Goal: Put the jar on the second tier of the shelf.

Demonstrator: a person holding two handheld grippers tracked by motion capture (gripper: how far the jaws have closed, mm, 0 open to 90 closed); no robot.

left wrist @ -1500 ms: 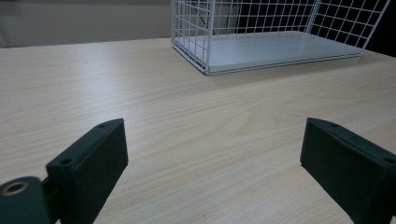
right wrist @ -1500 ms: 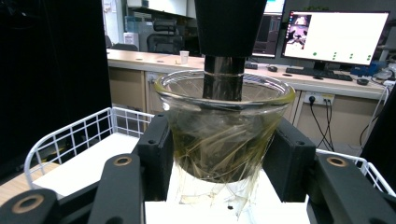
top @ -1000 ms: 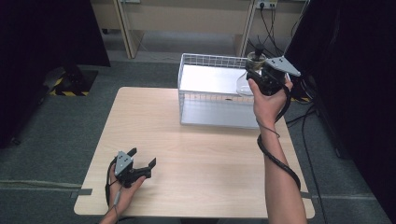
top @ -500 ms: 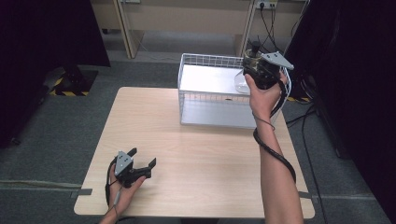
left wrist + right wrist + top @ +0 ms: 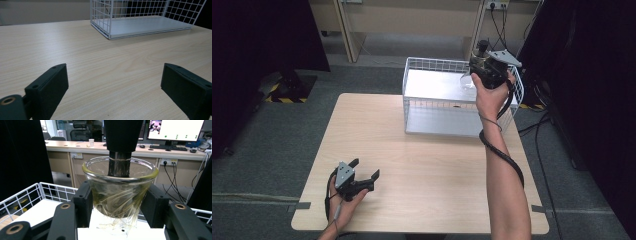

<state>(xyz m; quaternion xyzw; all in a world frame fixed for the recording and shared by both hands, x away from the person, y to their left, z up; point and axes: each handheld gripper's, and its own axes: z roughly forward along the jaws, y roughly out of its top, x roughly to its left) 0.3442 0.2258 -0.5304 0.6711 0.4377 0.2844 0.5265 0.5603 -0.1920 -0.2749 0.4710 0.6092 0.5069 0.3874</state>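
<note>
The right gripper (image 5: 117, 202) pinches a clear glass vase (image 5: 120, 187) holding a dark stem, hanging above the white wire basket (image 5: 432, 102) at the table's far side. Best to lower it upright and level onto the basket's floor, keeping clear of the wire rim, before letting go. The left gripper (image 5: 362, 172) rests spread and empty on the table's (image 5: 437, 170) near corner.

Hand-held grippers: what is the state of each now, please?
Left hand-held gripper: open, holding nothing.
Right hand-held gripper: closed on a clear round glass vase.
</note>
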